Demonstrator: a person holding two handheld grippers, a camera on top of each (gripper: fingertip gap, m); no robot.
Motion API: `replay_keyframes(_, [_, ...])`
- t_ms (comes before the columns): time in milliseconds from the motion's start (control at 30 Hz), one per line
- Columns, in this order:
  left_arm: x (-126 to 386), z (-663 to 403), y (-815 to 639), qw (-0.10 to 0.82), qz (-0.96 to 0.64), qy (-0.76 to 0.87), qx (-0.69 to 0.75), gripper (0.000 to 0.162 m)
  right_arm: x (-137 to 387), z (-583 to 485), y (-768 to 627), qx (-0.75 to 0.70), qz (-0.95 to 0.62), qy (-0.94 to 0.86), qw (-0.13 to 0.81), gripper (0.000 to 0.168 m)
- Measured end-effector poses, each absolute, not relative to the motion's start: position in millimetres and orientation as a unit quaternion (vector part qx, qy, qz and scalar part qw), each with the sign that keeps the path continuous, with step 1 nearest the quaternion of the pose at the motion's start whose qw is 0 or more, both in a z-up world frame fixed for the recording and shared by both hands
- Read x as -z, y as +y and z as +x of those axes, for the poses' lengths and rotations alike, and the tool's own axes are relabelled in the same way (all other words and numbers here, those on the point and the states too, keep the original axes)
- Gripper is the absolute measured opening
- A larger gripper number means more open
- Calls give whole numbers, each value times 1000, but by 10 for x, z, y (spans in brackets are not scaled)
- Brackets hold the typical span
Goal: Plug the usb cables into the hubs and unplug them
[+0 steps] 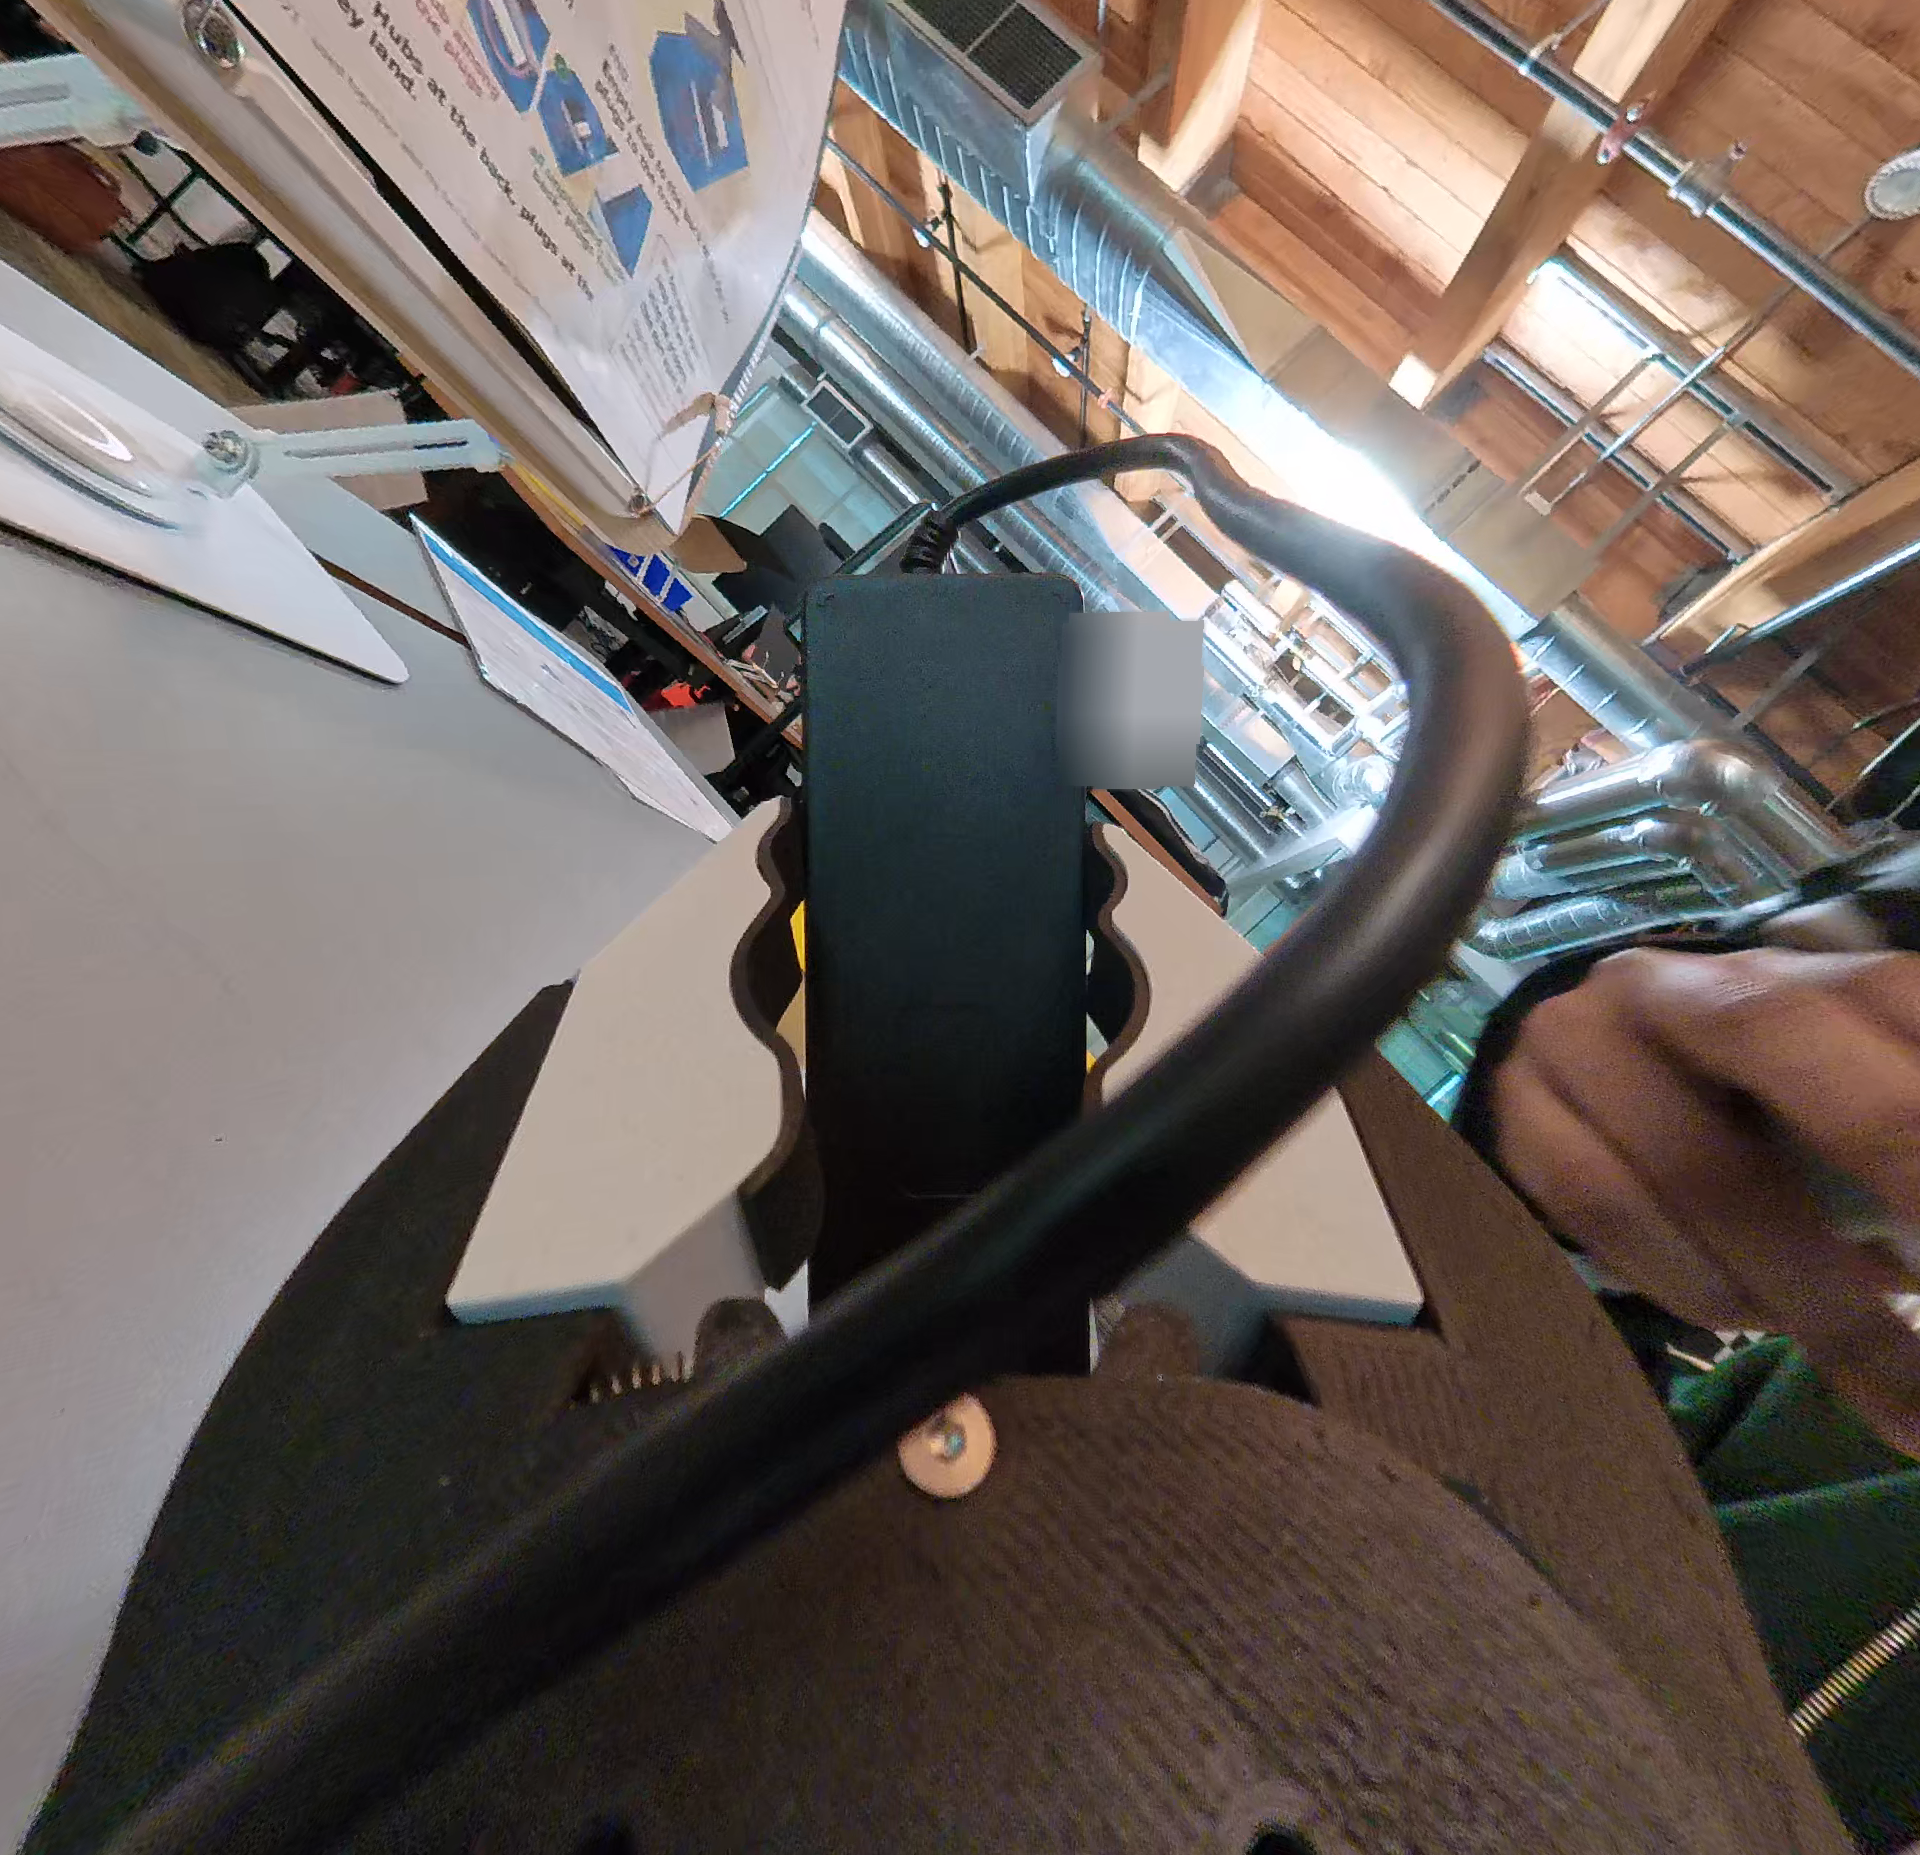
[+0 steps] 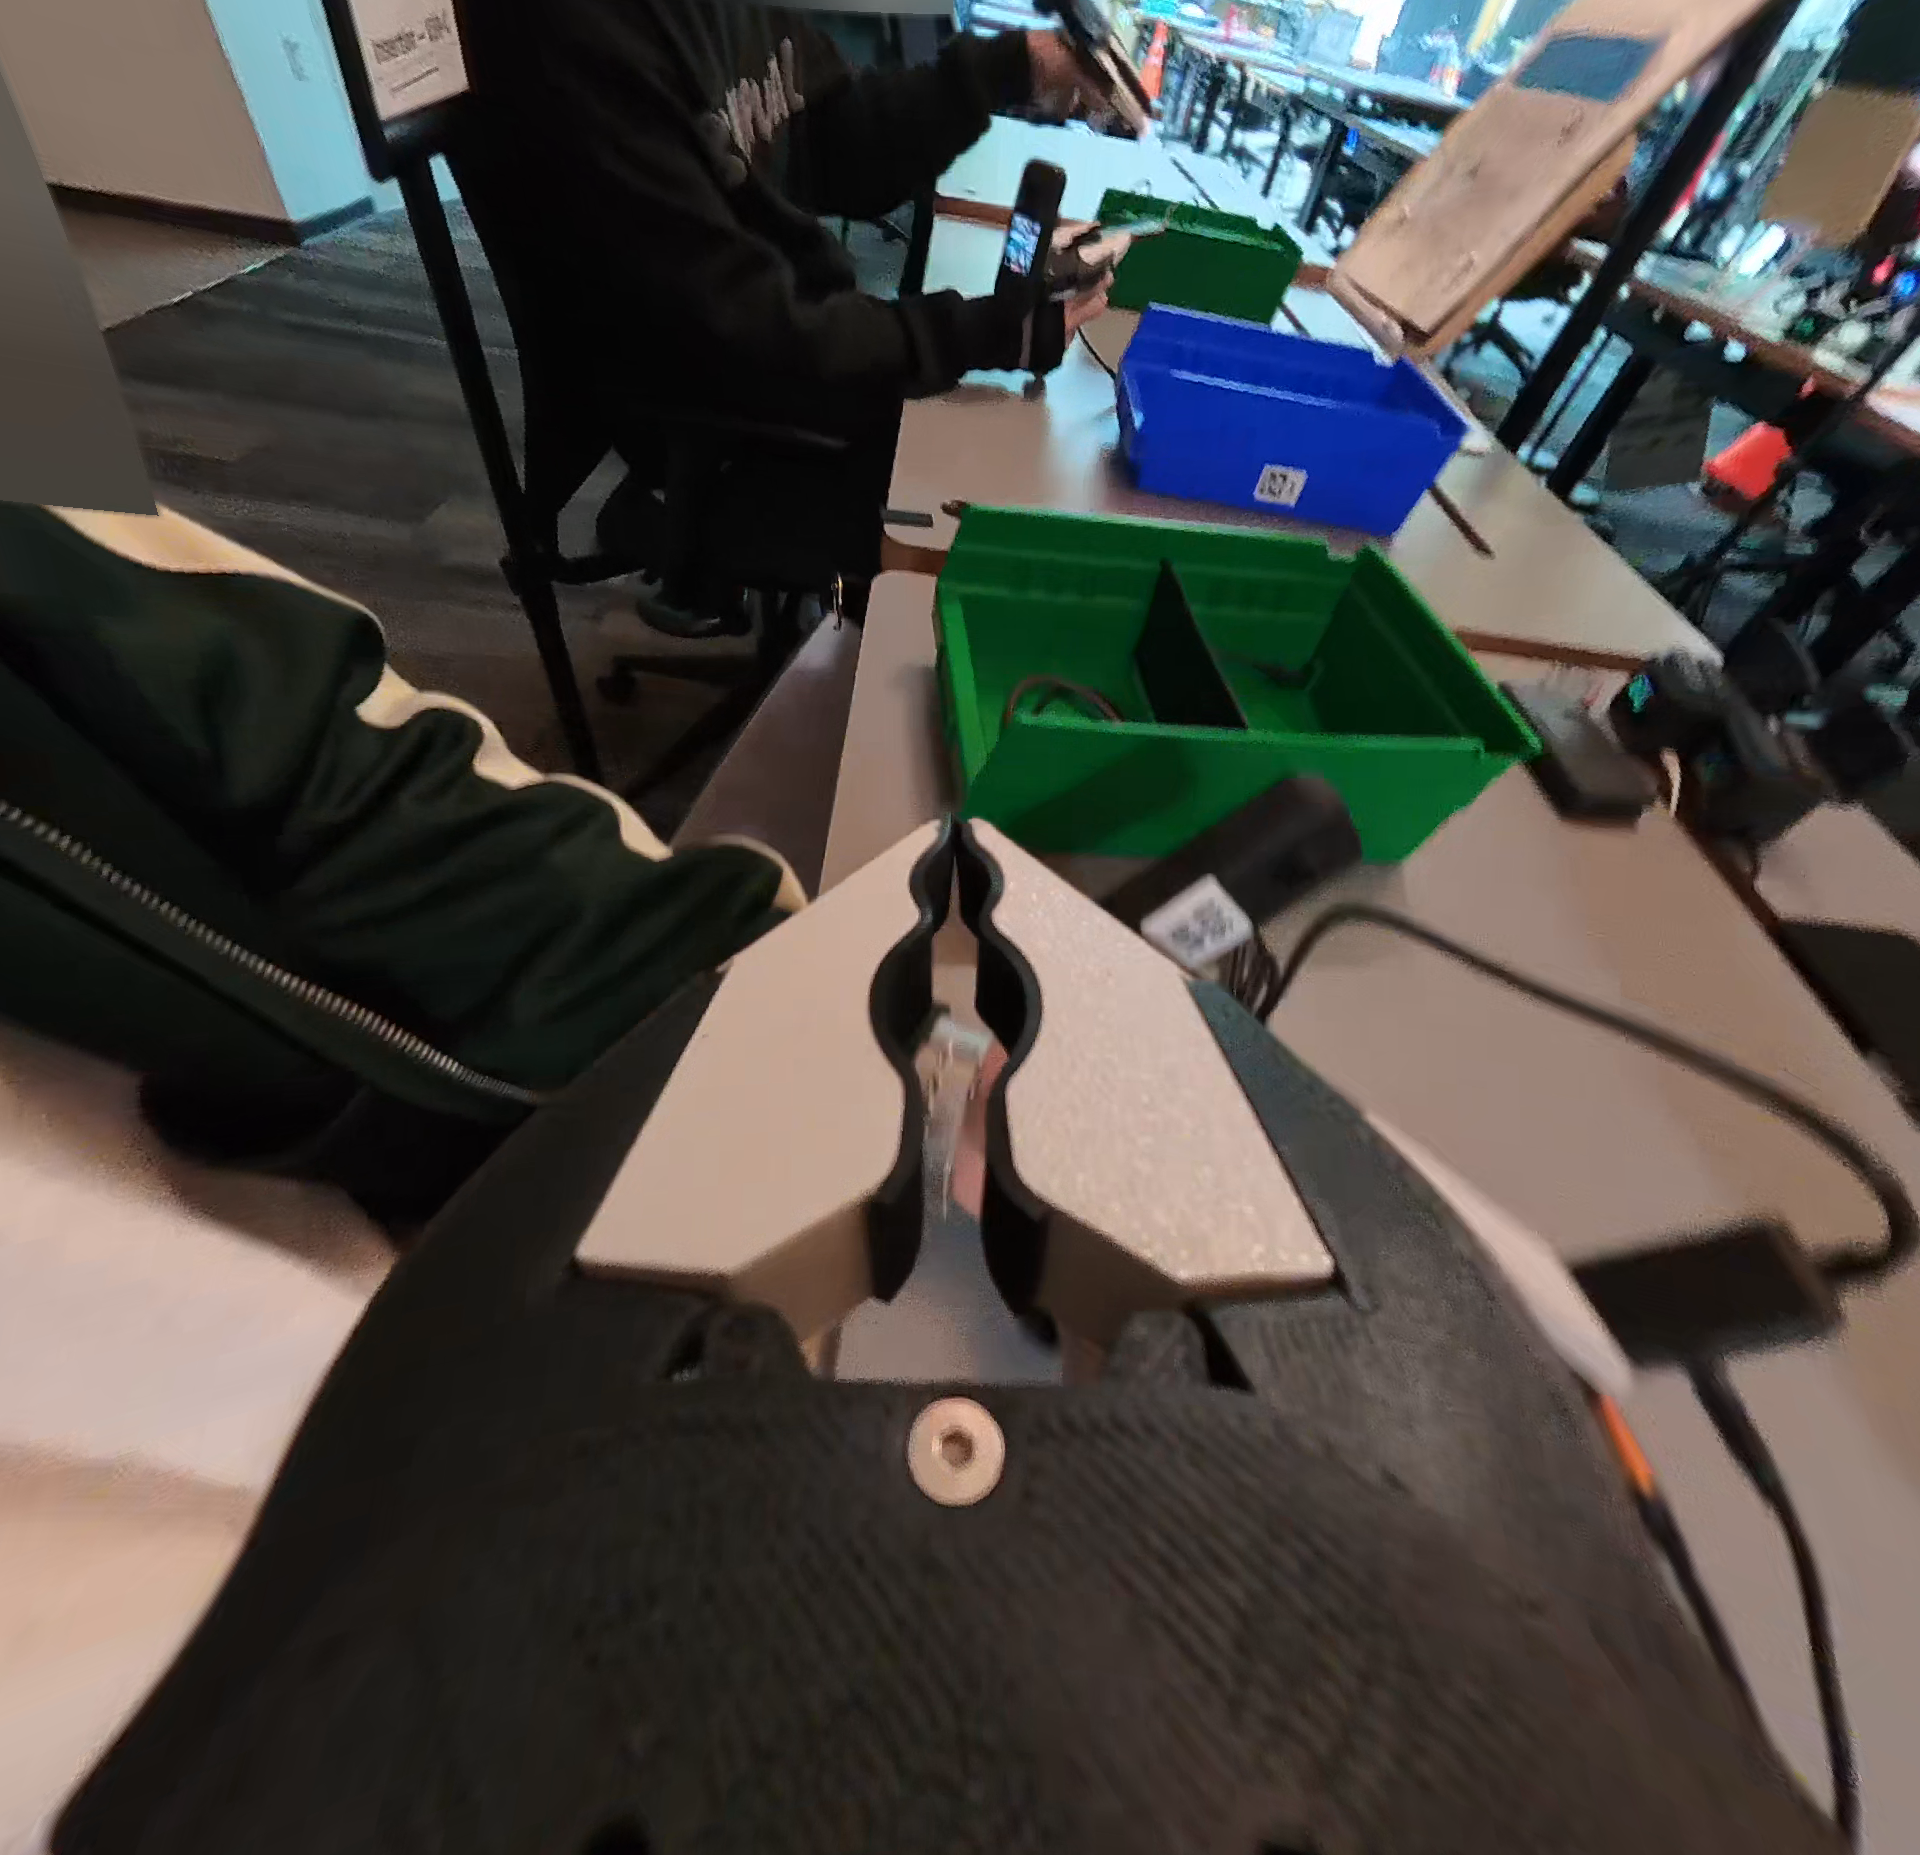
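- A long, flat, black rectangular plastic hub is gripped by the left tool; it is clamped between the two wavy-edged grey fingers and stands out past their tips, lifted off the grey counter and pointed up towards a wooden ceiling with silver ducts.
- A thick black cable leaves the far end of the hub, loops to the right of the left tool and crosses in front of its black body.
- A blurred hand is seen to the right of the left tool, just beside the cable loop.
- A tilted white printed sheet hangs above and to the left of the left tool.
- The right tool is closed: its fingertips meet, and a small silvery metal plug end is held in the wavy gap further back between the fingers.
- A green plastic bin with a black divider stands on the counter ahead of the right tool, with a dark cable coiled in its left compartment.
- A second black hub with a white sticker lies between the right tool's tip and the green bin.
- A thin black cable runs over the counter to the right of the right tool.
- A blue plastic bin stands farther ahead, beyond the green one.
- A dark green sleeve with a zip is seen to the left of the right tool.
- A seated person in dark clothing is seen far ahead on the left.
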State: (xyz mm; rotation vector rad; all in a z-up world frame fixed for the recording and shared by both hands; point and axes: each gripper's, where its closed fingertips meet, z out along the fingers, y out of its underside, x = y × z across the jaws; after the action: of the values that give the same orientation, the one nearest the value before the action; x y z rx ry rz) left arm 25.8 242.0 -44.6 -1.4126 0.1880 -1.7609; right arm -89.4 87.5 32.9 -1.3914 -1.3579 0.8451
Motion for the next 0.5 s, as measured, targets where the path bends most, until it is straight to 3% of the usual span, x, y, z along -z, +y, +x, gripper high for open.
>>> replay_keyframes(167, [473, 318, 2466, 419, -570, 63, 704, 53, -326, -1671, 1135, -335, -563, -619, 433, 4])
replay_keyframes(333, [542, 383, 2453, 422, -594, 70, 681, 51, -83, -2498, 1733, -230, -570, -685, 391, 19])
replay_keyframes(500, [489, 396, 2388, 421, -587, 82, 687, 53, 376, -3257, 1849, -148, -533, -772, 314, 20])
